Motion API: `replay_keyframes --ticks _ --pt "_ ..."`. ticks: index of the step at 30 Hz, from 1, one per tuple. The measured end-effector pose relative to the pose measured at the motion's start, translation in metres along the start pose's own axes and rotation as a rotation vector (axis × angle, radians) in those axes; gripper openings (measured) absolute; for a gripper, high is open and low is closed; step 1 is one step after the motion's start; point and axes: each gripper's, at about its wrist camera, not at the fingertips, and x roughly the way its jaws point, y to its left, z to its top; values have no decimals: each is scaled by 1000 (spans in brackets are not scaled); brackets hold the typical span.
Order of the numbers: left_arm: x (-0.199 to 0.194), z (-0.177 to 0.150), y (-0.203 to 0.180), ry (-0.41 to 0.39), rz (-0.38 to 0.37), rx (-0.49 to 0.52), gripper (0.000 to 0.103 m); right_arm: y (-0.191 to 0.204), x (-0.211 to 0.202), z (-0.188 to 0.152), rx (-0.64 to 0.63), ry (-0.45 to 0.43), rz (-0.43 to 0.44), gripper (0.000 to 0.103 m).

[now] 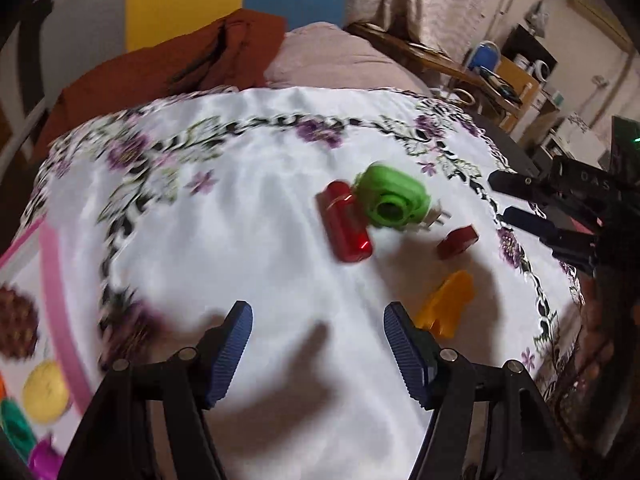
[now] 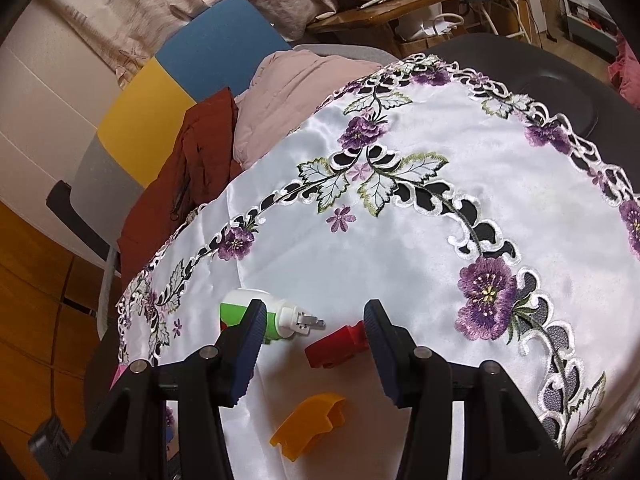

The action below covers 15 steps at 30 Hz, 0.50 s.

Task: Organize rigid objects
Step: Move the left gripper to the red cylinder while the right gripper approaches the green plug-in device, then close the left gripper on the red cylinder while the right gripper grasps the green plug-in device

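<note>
On the white embroidered tablecloth (image 1: 224, 240) lie a red cylinder-shaped piece (image 1: 346, 222), a green plug adapter (image 1: 390, 200), a small dark red block (image 1: 458, 242) and an orange piece (image 1: 446, 304). My left gripper (image 1: 318, 320) hovers open in front of them with nothing between its fingers; the orange piece is just beside its right finger. My right gripper (image 1: 502, 198) (image 2: 314, 316) is open over the right side of the group. In its own view the green-and-white plug (image 2: 280, 318) peeks from behind its left finger, the red block (image 2: 338, 346) lies by its right finger and the orange piece (image 2: 310, 430) lies below.
A colourful picture mat (image 1: 28, 360) lies at the table's left edge. Behind the table stands a yellow-and-blue chair (image 2: 168, 80) with a rust jacket (image 2: 192, 184) and pink cloth (image 2: 288, 92). Wooden furniture and clutter (image 1: 500, 68) fill the far right.
</note>
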Motion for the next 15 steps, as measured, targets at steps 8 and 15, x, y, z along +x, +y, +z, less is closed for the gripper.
replay_keyframes --ticks 8,15 --pt "41 36 -20 21 -16 70 49 -1 1 1 12 11 37 51" --pt "71 49 -23 50 -8 74 43 0 3 0 17 31 61 51"
